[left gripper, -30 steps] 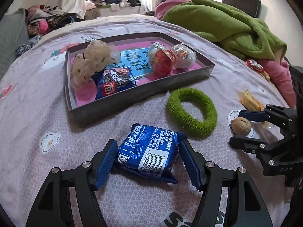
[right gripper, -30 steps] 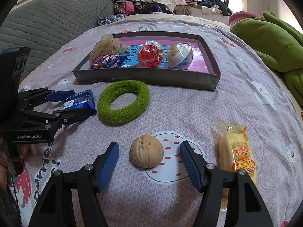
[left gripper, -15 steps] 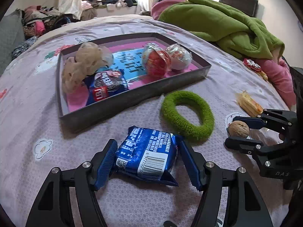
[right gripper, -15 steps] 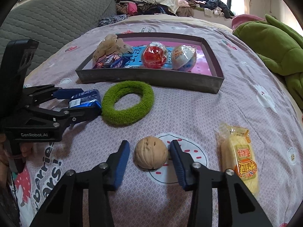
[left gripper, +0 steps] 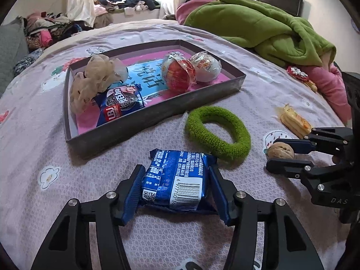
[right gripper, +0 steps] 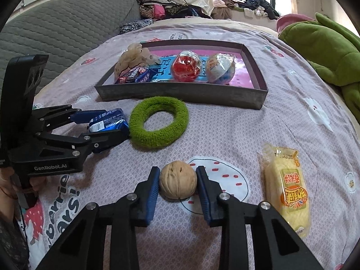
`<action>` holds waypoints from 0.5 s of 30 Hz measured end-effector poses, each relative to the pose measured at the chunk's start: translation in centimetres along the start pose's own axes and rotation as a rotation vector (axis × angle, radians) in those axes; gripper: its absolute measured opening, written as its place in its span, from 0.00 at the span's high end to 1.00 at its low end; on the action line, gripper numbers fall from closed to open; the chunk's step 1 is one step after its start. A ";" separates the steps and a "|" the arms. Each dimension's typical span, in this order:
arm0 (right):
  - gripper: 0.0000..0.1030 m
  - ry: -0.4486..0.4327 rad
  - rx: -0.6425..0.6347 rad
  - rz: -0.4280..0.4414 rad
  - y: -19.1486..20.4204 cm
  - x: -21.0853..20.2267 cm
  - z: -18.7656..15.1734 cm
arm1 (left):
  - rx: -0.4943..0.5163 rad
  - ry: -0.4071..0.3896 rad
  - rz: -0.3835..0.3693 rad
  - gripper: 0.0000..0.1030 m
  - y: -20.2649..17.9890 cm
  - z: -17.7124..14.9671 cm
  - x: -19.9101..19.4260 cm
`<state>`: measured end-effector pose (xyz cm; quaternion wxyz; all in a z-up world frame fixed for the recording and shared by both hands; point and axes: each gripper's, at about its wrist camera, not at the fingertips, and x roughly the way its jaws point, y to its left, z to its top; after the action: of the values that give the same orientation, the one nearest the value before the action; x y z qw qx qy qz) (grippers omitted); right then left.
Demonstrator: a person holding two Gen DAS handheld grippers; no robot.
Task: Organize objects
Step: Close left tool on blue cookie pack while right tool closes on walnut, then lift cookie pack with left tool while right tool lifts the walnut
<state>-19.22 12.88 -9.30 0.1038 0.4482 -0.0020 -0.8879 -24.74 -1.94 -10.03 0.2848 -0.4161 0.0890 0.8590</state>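
Observation:
A blue snack packet (left gripper: pixel 177 180) lies on the lilac bedspread, barcode side up. My left gripper (left gripper: pixel 176 171) is closing on it, and both blue pads touch its sides. The walnut (right gripper: pixel 177 183) rests on a dotted print, and my right gripper (right gripper: pixel 178 173) is shut on it, pads pressed against both sides. The left wrist view shows the same walnut (left gripper: pixel 280 151) between the right gripper's fingers. A dark tray (left gripper: pixel 157 114) behind holds a beige scrunchie (left gripper: pixel 94 78), a cookie packet (left gripper: pixel 119 105) and two wrapped egg toys (left gripper: pixel 180 74).
A green fluffy ring (right gripper: pixel 159 121) lies between the two grippers and the tray (right gripper: pixel 180 93). A yellow wafer packet (right gripper: pixel 285 186) lies right of the walnut. A green blanket (left gripper: pixel 258 22) and a red sweet (left gripper: pixel 300 75) sit at the far right. Clothes are piled by the window.
My right gripper's fingers closed from wide apart onto the walnut. The left gripper's fingers drew in against the blue packet. Neither hand shifted much.

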 end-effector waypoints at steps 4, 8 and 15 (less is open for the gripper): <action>0.68 -0.002 0.002 0.015 0.1 -0.3 0.0 | -0.018 0.010 0.032 0.44 -0.7 -0.2 -0.2; 0.68 -0.006 -0.005 0.027 0.4 -0.7 -0.1 | -0.052 0.021 0.050 0.44 -0.9 -0.4 -0.7; 0.68 -0.018 -0.010 0.044 0.7 -1.7 -0.2 | -0.116 0.022 0.108 0.44 -2.1 -1.5 -1.9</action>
<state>-17.98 12.51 -7.96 0.1253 0.4397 -0.0084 -0.8893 -21.66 -1.59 -9.35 0.2122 -0.4359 0.0645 0.8722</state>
